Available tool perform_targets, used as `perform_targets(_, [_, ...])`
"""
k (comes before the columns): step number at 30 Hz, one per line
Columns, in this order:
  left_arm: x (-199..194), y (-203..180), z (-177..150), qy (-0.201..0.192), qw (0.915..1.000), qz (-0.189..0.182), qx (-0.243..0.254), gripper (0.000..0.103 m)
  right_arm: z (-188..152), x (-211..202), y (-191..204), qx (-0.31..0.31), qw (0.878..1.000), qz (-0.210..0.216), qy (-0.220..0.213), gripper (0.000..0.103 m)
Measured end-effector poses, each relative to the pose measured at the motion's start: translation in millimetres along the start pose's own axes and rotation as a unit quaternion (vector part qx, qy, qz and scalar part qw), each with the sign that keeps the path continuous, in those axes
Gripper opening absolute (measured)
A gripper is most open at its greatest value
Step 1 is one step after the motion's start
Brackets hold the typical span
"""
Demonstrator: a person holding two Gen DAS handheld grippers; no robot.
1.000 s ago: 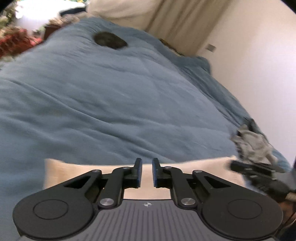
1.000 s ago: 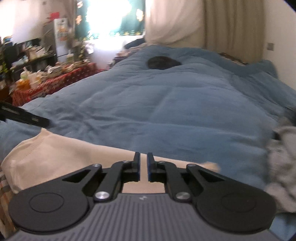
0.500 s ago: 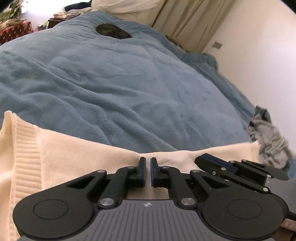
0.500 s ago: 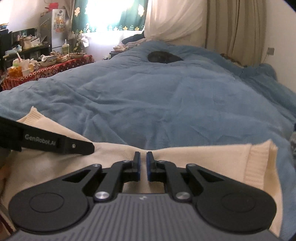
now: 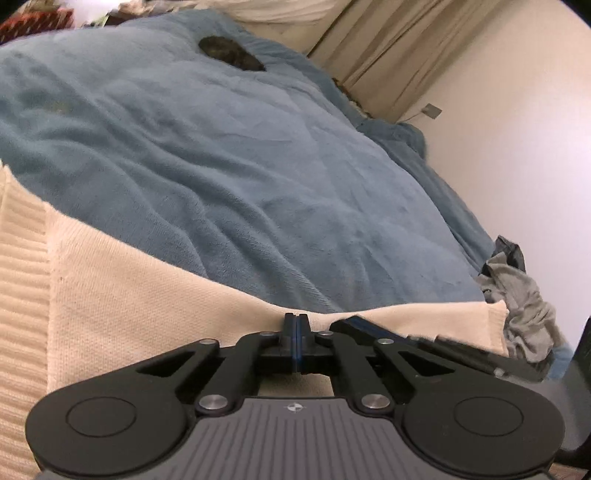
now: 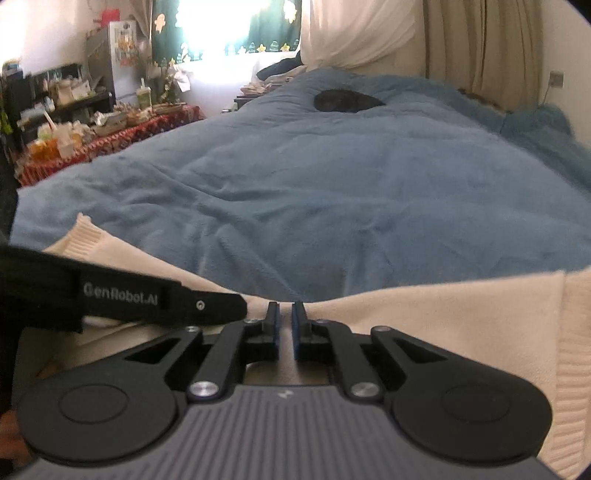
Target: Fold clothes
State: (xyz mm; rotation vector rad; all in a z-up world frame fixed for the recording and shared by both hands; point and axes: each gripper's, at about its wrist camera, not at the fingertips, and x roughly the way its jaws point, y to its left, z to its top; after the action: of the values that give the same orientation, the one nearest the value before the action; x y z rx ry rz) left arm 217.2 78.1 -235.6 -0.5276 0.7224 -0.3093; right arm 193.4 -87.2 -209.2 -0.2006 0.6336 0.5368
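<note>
Most of the room is taken up by a bed under a wide blue blanket (image 5: 229, 177), rumpled and soft, running away toward pale curtains (image 6: 480, 40) and a bright window (image 6: 225, 22). To one side stands a low table (image 6: 110, 136) with a red patterned cloth, crowded with bottles and boxes too small to make out. Far up the blanket lies a dark lump (image 6: 343, 100); what it is I cannot tell.

Across the near edge of the bed lies the cream knitted sweater (image 5: 122, 295), spread flat on the blanket, its ribbed hem (image 5: 18, 266) at one end and a ribbed band (image 6: 569, 350) at the other. Its far edge bows in a shallow curve where the two tools meet it.

Just past the sweater's end on the wall side sits a crumpled grey garment (image 5: 524, 299), bunched against the blanket's edge.

Both tools are low over the sweater, side by side and close together. The left gripper (image 5: 296, 325) has its fingers pressed together on the sweater's far edge, the knit puckering up to the tips. The right gripper (image 6: 284, 314) has its blue pads nearly together with a narrow slit showing; it sits at the same edge, where the cloth dips toward it and seems pinched between the tips.
</note>
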Motion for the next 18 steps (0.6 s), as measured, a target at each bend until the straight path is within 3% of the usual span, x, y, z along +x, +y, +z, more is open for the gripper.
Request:
perform_targets(7, [1, 3, -1, -0.003, 0.9999, -0.010, 0.002, 0.003, 4, -19, -38, 0.008, 0.995, -0.091, -0.027, 0.002])
perform_targets(12, [1, 3, -3, -0.007, 0.9999, -0.009, 0.009, 0.003, 0, -38, -76, -0.001, 0.984, -0.172, -0.040, 0.004])
perform_targets(18, [1, 3, -4, -0.010, 0.9999, -0.008, 0.012, 0.003, -2, -62, -125, 0.077, 0.969, -0.225, -0.061, 0.008])
